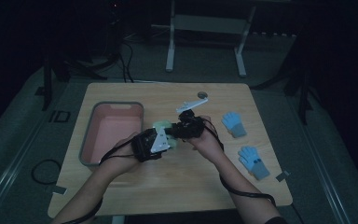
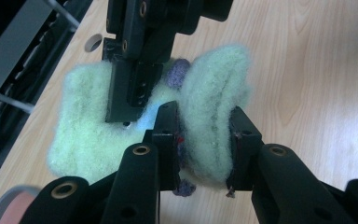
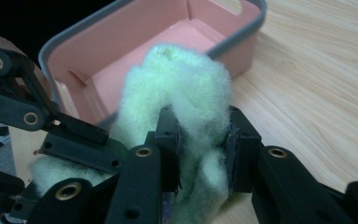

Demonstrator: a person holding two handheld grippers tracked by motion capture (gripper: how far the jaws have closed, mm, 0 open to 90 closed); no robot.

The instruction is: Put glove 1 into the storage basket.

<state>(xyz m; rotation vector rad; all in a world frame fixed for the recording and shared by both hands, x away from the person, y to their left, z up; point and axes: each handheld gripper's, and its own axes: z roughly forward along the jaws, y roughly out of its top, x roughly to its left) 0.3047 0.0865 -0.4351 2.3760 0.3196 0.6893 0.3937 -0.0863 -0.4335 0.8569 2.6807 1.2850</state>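
Note:
A pale green fluffy glove (image 1: 162, 125) with purple trim hangs just above the wooden table (image 1: 168, 186), held between both grippers. My left gripper (image 1: 169, 141) is shut on one fold of it; in the left gripper view the pads (image 2: 167, 135) squeeze the green glove (image 2: 86, 135). My right gripper (image 1: 169, 129) comes from the other side and is shut on another fold, with the glove (image 3: 182, 74) bulging above its fingers (image 3: 168, 130). The right gripper's jaw (image 2: 128, 93) presses the fabric just beyond my left gripper (image 2: 205, 128). My right gripper (image 3: 200, 128) grips it beside the left gripper's linkage (image 3: 74, 144).
A pink bin with a grey rim (image 1: 86, 140) stands at the left, close behind the glove (image 3: 256, 14). Two blue gloves (image 1: 234, 123) (image 1: 253, 161) lie at the right. A round hole (image 1: 202, 95) marks the far edge. Cables trail from both hands.

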